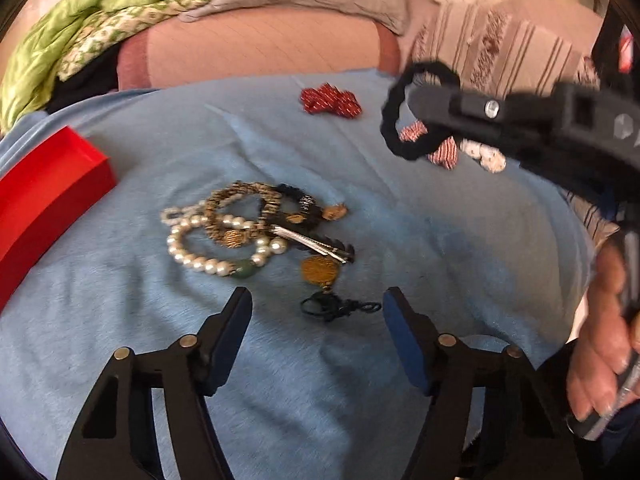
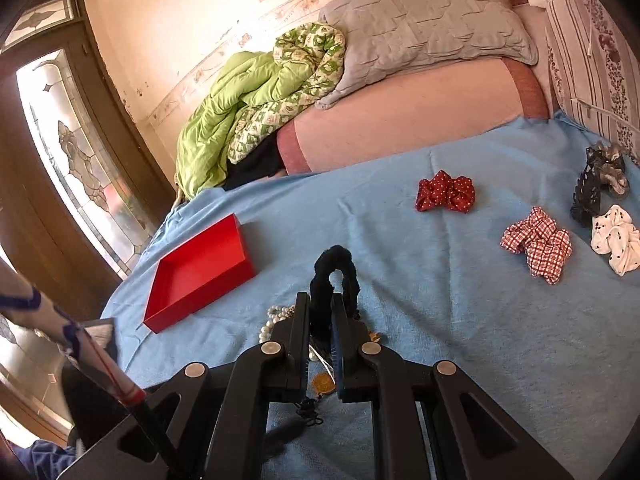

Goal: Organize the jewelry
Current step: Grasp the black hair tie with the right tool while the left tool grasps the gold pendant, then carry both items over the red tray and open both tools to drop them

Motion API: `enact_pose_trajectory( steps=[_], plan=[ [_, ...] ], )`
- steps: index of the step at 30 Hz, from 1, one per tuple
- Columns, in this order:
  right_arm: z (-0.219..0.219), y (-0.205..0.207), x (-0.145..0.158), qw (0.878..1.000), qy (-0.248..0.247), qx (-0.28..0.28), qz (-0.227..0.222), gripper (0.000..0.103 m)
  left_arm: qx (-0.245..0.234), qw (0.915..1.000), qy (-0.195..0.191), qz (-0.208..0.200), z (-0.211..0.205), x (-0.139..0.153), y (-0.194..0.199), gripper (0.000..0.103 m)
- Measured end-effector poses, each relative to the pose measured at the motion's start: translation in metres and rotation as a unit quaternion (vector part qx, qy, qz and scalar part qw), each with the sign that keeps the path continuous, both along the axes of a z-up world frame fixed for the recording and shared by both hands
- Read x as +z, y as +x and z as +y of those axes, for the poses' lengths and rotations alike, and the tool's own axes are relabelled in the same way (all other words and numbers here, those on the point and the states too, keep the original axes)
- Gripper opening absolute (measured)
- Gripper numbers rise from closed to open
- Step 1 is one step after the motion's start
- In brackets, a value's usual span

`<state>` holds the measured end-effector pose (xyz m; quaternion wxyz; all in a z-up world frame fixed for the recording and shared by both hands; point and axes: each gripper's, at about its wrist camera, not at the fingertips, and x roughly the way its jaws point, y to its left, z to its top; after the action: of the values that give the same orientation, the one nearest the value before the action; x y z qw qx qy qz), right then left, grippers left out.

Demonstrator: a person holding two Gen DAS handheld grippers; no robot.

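The fuzzy black fabric hair loop is pinched in the right claw, whose two fingers have closed on its lower part so the soft ring stands up above their tips, lifted clear of the bed; my guess is it was picked out of the heap to be sorted apart from the harder pieces. Below it, on the nappy pale-blue blanket, lies the tangled pile of jewelry: round glossy pearl beads on a bracelet, a brassy woven chain, a flat silver metal hair clip and a gold coin-like pendant on a knotted black cord. The left claw hangs just short of that pile with its blue-padded fingers spread wide, gripping nothing, seemingly ready for the next piece. The shallow, stiff red square box, empty, sits to one side, probably the destination. Farther off, crinkled cloth scrunchies lie scattered, the red dotted one nearest the pillows.
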<state>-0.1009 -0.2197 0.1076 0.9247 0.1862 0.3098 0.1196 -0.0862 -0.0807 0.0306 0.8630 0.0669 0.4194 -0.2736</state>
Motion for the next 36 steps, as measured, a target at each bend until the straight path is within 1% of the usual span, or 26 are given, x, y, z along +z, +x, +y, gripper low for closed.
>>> enact_pose_trajectory(
  steps=[1, 2, 3, 4, 5, 8, 11, 13, 22, 26, 36],
  plan=[
    [-0.001, 0.000, -0.001, 1.000, 0.002, 0.001, 0.001, 0.010, 0.000, 1.0000, 0.004, -0.001, -0.004, -0.002, 0.003, 0.063],
    [-0.001, 0.000, -0.001, 1.000, 0.005, 0.003, 0.001, 0.010, -0.004, 1.0000, 0.008, 0.003, -0.008, -0.006, 0.006, 0.055],
    [-0.002, 0.000, 0.000, 1.000, 0.005, 0.002, 0.001, 0.010, -0.005, 0.9999, 0.012, 0.006, -0.012, -0.009, 0.009, 0.041],
    [-0.002, 0.000, 0.000, 1.000, 0.004, 0.002, 0.000, 0.010, -0.006, 0.9998, 0.017, 0.012, -0.014, -0.014, 0.011, 0.032],
    [-0.002, 0.000, -0.001, 1.000, 0.004, 0.003, 0.001, 0.010, -0.008, 0.9996, 0.020, 0.018, -0.015, -0.017, 0.012, 0.020],
    [-0.002, 0.001, -0.001, 1.000, 0.005, 0.005, 0.001, 0.010, -0.010, 0.9998, 0.015, 0.004, -0.013, -0.015, 0.009, 0.013],
    [-0.002, 0.002, 0.000, 1.000, 0.005, 0.008, 0.000, 0.010, -0.013, 0.9998, -0.012, 0.000, -0.004, -0.006, 0.008, 0.012],
    [0.001, 0.002, 0.000, 1.000, 0.002, 0.010, 0.000, 0.010, -0.012, 0.9997, -0.021, -0.005, 0.004, 0.001, 0.009, 0.011],
    [0.016, 0.005, -0.003, 0.999, -0.023, 0.023, 0.003, 0.010, 0.018, 0.9969, -0.069, -0.034, 0.045, 0.039, 0.021, 0.011],
    [0.028, 0.009, -0.004, 0.999, -0.037, 0.032, 0.005, 0.010, 0.033, 0.9953, -0.078, -0.046, 0.056, 0.054, 0.021, 0.011],
    [0.061, 0.022, -0.011, 0.996, -0.065, 0.056, 0.016, 0.010, 0.068, 0.9912, -0.097, -0.059, 0.097, 0.067, 0.048, 0.011]
  ],
)
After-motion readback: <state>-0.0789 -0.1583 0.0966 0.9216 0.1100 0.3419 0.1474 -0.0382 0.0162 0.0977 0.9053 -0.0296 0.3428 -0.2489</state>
